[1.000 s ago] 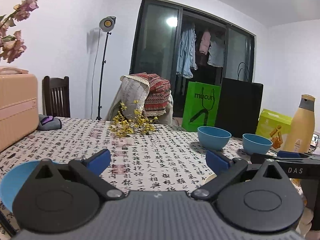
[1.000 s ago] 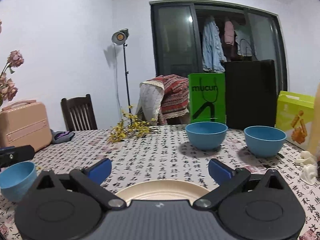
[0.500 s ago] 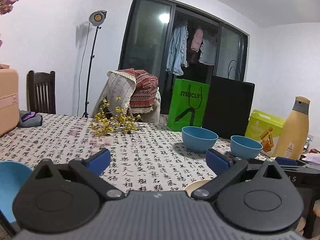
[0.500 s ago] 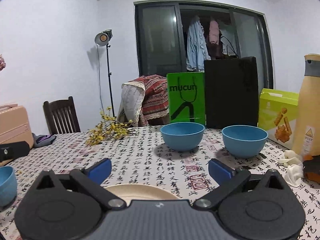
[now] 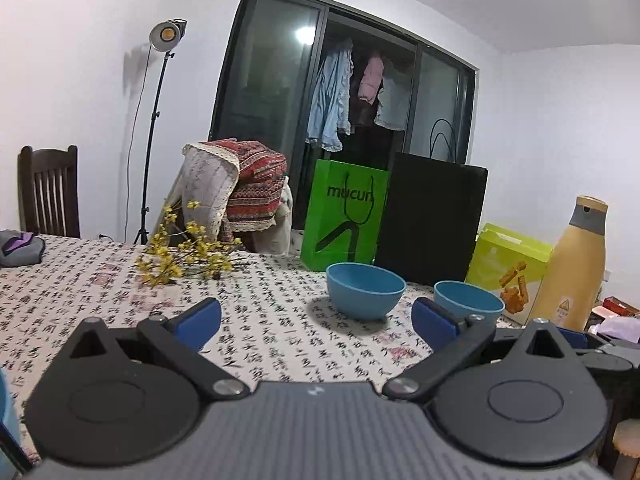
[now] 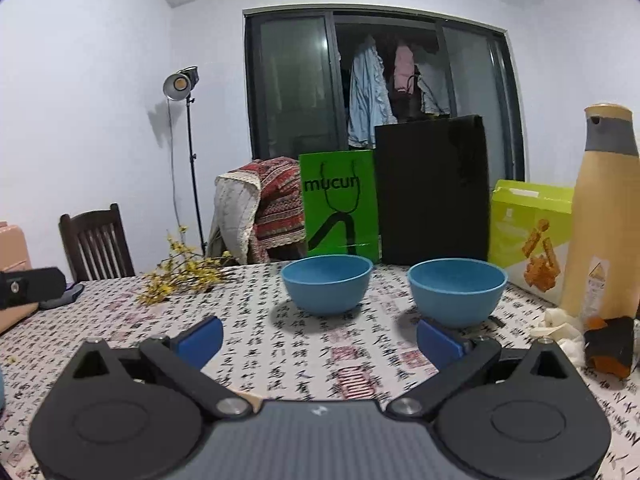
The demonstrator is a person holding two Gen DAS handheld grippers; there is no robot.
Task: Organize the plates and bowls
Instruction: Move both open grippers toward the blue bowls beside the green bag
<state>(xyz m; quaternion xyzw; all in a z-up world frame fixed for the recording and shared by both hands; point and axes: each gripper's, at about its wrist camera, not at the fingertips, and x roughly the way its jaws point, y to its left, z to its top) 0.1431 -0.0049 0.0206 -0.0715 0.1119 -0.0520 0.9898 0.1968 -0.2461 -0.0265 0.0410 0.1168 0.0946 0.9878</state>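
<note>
While both grippers hover low over the table (image 6: 320,344), neither holds anything: the left gripper (image 5: 316,316) and the right gripper (image 6: 320,338) each stand with jaws spread wide. Two blue bowls rest upright near the far edge, the left bowl (image 6: 326,284) just beside the right bowl (image 6: 456,290), apart and not stacked. The right gripper's right finger sits close before the right bowl. The step in hand appears to be an approach; next, one jaw must straddle a rim so one bowl can nest in the other.
</note>
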